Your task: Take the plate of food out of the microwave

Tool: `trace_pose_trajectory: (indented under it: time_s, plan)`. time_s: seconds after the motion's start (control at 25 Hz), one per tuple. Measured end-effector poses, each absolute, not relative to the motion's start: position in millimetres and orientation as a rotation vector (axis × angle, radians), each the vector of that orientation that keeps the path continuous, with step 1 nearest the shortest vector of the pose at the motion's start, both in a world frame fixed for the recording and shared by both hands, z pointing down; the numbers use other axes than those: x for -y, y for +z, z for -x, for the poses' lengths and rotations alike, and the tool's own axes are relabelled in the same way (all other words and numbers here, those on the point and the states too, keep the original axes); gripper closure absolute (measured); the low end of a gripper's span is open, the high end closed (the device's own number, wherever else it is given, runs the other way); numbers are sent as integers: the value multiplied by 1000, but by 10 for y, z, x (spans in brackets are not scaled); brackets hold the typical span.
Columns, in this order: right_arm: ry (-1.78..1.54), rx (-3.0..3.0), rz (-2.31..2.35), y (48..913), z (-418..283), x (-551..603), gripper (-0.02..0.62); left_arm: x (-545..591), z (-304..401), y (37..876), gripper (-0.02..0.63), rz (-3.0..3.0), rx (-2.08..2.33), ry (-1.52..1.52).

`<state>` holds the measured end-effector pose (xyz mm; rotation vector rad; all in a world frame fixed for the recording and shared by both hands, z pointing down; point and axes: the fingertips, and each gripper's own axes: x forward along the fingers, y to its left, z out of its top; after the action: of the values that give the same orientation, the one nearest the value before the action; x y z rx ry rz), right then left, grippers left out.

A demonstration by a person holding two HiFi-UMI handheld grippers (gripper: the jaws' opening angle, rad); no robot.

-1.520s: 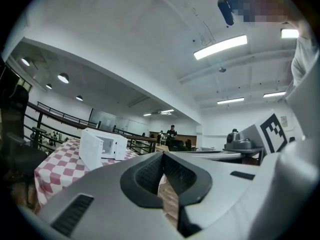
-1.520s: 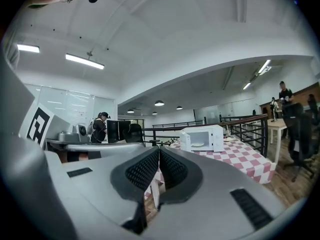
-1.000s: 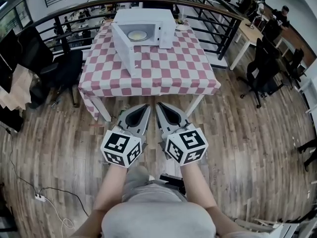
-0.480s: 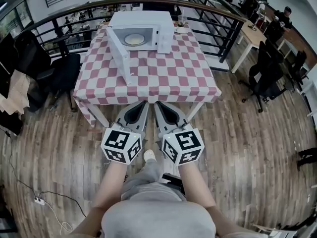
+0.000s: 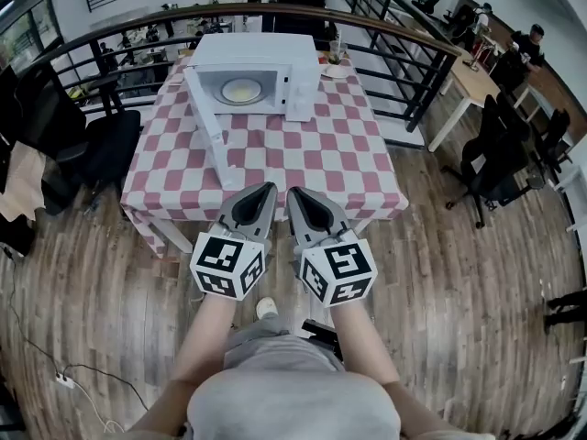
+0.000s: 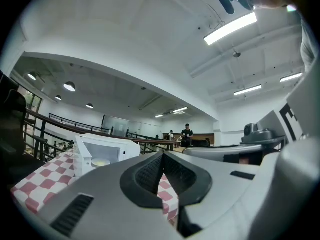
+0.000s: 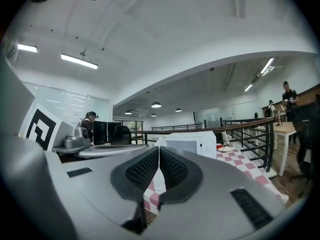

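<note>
Both closed on nothing, pointing level side by side: left grey hand-held gripper (image 5: 271, 188), right grey hand-held gripper (image 5: 293, 192). Just beyond, facing red-and-white checked worktop (image 5: 312, 154). Farther back, showing boxy white microwave (image 5: 275, 58) with door hanging open, sheltering round pale plate of food (image 5: 240, 90) inside.

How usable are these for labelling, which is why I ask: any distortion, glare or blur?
Head view: strong fisheye bends the railing and floorboards; even light, plate in the microwave sharp. Left gripper view: dark round vignette, ceiling strip light glares. Right gripper view: same vignette; microwave small but clear.
</note>
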<state>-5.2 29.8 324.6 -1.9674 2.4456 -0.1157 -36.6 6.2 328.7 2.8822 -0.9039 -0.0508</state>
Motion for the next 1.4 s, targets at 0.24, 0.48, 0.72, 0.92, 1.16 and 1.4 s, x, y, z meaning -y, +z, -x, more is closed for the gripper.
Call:
trace_pose_trajectory:
  time_s: [0.24,0.48,0.72,0.92,1.16,1.4]
  plan:
    - [-118,-2472,1959,3294,-223,232,569,465,55,3331,604,-2888,933,-29]
    - [-176,-2464,1956,3366,-455,662,569,813,-192,3466,604,-2873,892,48]
    - [-202,-2451,1950,3407,-585,958,569,1065,-307,3556,604,-2835,907,62]
    - [-207,-2488,1915,3474,-651,1187,569,1271,-401,3637,604,-2805,956,53]
    - [-209,-2555,1848,3514,-899,1567,568,1690,-541,3702,604,-2716,1082,-12]
    - [-200,-2625,1791,3553,-1155,1952,568,2090,-726,3658,604,-2678,1186,-54]
